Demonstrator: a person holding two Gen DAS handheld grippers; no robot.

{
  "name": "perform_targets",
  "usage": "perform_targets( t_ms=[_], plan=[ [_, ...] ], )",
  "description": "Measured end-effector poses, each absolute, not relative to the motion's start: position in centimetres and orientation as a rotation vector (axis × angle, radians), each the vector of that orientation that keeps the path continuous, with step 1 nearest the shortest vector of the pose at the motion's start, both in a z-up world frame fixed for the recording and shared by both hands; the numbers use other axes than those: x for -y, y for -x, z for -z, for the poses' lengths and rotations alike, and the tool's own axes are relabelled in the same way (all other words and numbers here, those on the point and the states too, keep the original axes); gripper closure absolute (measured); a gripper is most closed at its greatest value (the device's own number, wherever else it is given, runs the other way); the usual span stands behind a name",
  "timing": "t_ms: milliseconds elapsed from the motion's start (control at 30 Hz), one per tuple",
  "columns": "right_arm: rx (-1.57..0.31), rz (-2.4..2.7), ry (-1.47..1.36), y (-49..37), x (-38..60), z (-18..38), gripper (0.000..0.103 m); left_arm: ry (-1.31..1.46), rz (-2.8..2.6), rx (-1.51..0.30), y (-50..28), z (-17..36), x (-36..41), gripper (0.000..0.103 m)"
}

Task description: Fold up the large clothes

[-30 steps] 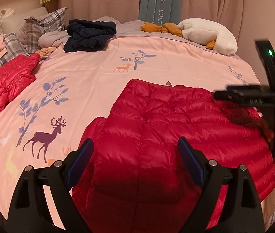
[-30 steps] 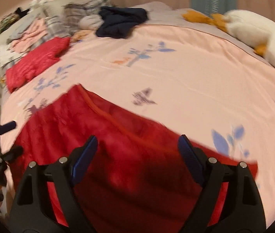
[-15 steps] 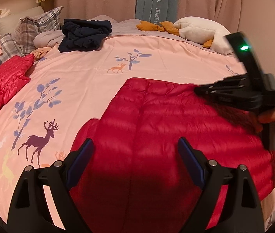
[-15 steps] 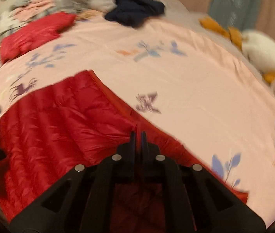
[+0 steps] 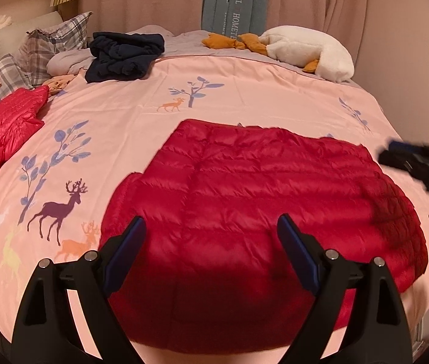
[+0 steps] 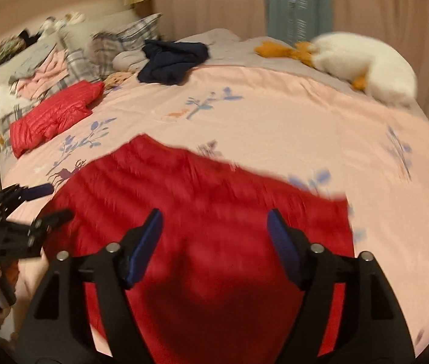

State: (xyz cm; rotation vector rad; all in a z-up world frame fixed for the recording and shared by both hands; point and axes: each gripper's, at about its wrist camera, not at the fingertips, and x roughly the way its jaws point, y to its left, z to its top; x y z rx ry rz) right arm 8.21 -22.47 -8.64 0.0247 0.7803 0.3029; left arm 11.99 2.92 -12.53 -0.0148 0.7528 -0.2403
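The red down jacket (image 5: 244, 206) lies flat on the pink bedspread (image 5: 275, 100) (near edge). Left gripper (image 5: 211, 248) and right gripper (image 6: 214, 242) hover above it, jaws spread, holding nothing.

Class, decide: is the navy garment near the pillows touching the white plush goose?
Apart. The left wrist view shows the navy garment and white plush goose separated by bare grey sheet.
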Motion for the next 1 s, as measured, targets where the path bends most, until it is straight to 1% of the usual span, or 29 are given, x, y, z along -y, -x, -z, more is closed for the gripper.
perform_targets(
  t_ms=[67,133,167,233,300,333,367,433,733,867,1000],
  plan=[
    [-0.815,-0.261,-0.038,-6.5,23.0,10.2,0.028,0.003,0.250,-0.750,-11.4,12.6,-2.4,0.014],
    [-0.815,-0.194,0.004,-4.9,22.6,11.7,0.025,-0.006,0.257,-0.744,-10.8,12.5,-1.9,0.014],
    [-0.827,-0.170,0.027,-4.6,22.3,12.5,0.023,-0.012,0.256,-0.740,-10.6,12.6,-1.7,0.014],
    [-0.851,-0.161,0.013,-4.7,22.1,13.9,0.022,-0.040,0.249,-0.735,-10.6,12.9,-1.0,0.014],
    [-0.871,-0.155,-0.003,-5.3,22.1,14.6,0.022,-0.080,0.244,-0.771,-11.2,14.1,0.0,0.014],
    [-0.881,-0.155,-0.005,-5.4,22.0,14.8,0.022,-0.092,0.246,-0.797,-11.6,14.8,0.4,0.014],
    [-0.894,-0.155,-0.007,-5.6,22.1,14.8,0.021,-0.110,0.244,-0.810,-11.9,15.4,0.6,0.011],
    [-0.905,-0.153,-0.021,-5.4,22.2,14.4,0.022,-0.151,0.234,-0.813,-12.1,15.8,1.0,0.008],
    [-0.790,-0.119,-0.092,-0.8,23.7,11.3,0.022,-0.112,0.221,-0.778,-9.7,14.1,-0.4,0.008],
    [-0.792,-0.092,-0.111,0.6,24.3,12.1,0.022,-0.102,0.197,-0.764,-9.2,14.1,-1.6,0.008],
    [-0.872,-0.087,-0.133,0.0,24.7,15.0,0.022,-0.093,0.205,-0.812,-9.8,15.5,-2.1,0.008]
  ],
)
